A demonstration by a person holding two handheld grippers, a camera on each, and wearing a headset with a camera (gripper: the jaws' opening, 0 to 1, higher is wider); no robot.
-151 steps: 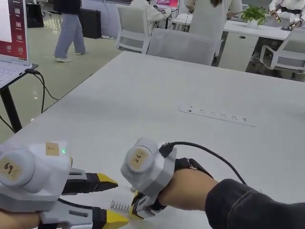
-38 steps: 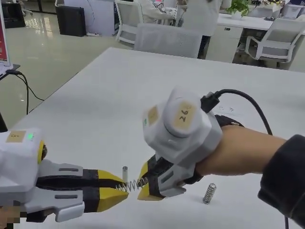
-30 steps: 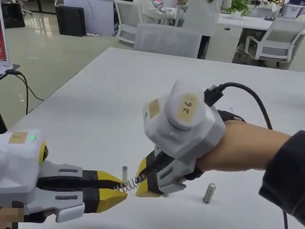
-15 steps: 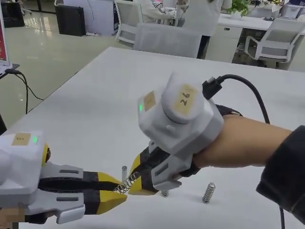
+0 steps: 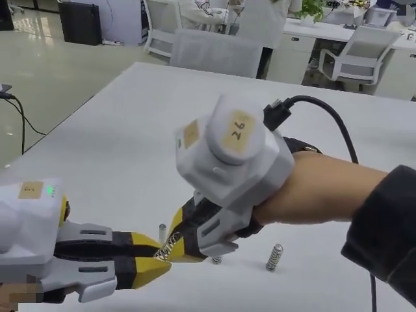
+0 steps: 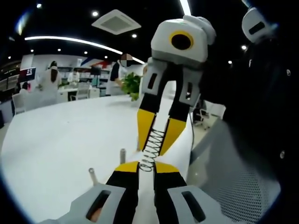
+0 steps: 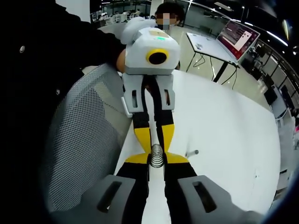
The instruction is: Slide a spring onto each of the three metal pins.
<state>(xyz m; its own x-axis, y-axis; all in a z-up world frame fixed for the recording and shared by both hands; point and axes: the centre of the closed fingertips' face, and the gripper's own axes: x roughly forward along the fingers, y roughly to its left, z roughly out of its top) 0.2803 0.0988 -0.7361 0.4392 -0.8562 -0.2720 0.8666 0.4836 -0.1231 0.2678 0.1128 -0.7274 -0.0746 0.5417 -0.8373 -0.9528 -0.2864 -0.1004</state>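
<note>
A thin steel spring (image 5: 165, 248) spans the two yellow-tipped grippers, which meet tip to tip just above the white table (image 5: 123, 149). My left gripper (image 6: 147, 166) is shut on the spring's (image 6: 152, 148) near end. My right gripper (image 7: 157, 162) pinches the other end of the spring (image 7: 157, 155). In the head view the left gripper (image 5: 155, 261) comes from the lower left and the right gripper (image 5: 175, 242) from the right. A bare metal pin (image 5: 162, 231) stands just behind the tips. Two more springs (image 5: 274, 257) (image 5: 216, 259) stand upright to the right.
Bare white tabletop stretches ahead and to the left. A black cable (image 5: 325, 117) runs from the right gripper over the sleeve. Chairs (image 5: 214, 52) and desks with people stand beyond the far edge. In the left gripper view two pins (image 6: 123, 155) (image 6: 92, 175) stand left of the jaws.
The right gripper has moved left and closer to the left gripper, and the spring between them has shortened and tilted. The head camera has shifted a little.
</note>
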